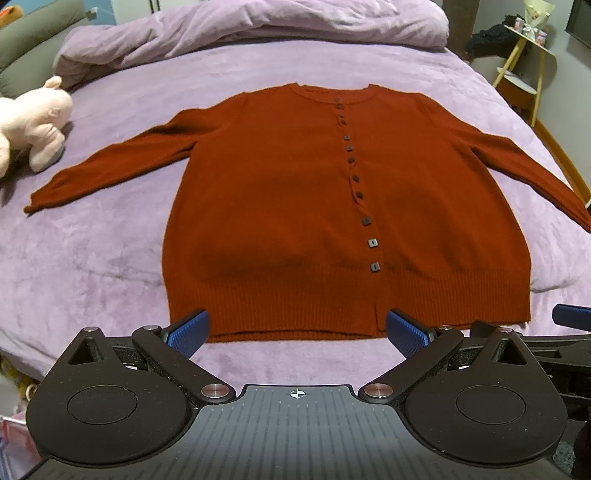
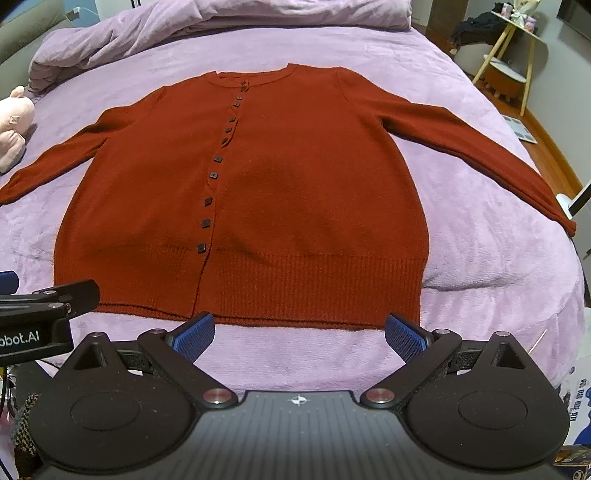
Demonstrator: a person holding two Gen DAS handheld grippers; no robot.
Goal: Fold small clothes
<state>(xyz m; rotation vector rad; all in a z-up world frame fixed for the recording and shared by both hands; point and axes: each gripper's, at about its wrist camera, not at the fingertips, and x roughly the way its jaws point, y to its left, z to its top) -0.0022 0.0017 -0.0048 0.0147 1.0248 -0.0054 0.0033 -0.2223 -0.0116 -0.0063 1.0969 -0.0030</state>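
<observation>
Lilac plush bedspread across the whole bed, bare in a strip at the near edge.

Nearest, left gripper above that bare strip, jaws wide apart, nothing between the blue pads; tips level with the cardigan's hem, contact not clear. Just beside it to the right, right gripper, likewise spread wide and empty, blue pads short of the hem. Each gripper partly visible at the edge of the other's view.

Next, rust-red cardigan flat on the bedspread, front up, buttoned, ribbed hem toward the grippers and round neckline away. Row of small dark square buttons from hem to collar. Sleeves spread outward and slanting toward the near side, left sleeve and right sleeve both flat on the cover. Slight ripples in the knit above the ribbing.

Beyond the left cuff, pink plush toy on the bedspread, apart from the sleeve.

Farthest, bunched lilac duvet along the head of the bed. Off to the right past the bed, yellow-legged side table with small items on top, too small to make out.
</observation>
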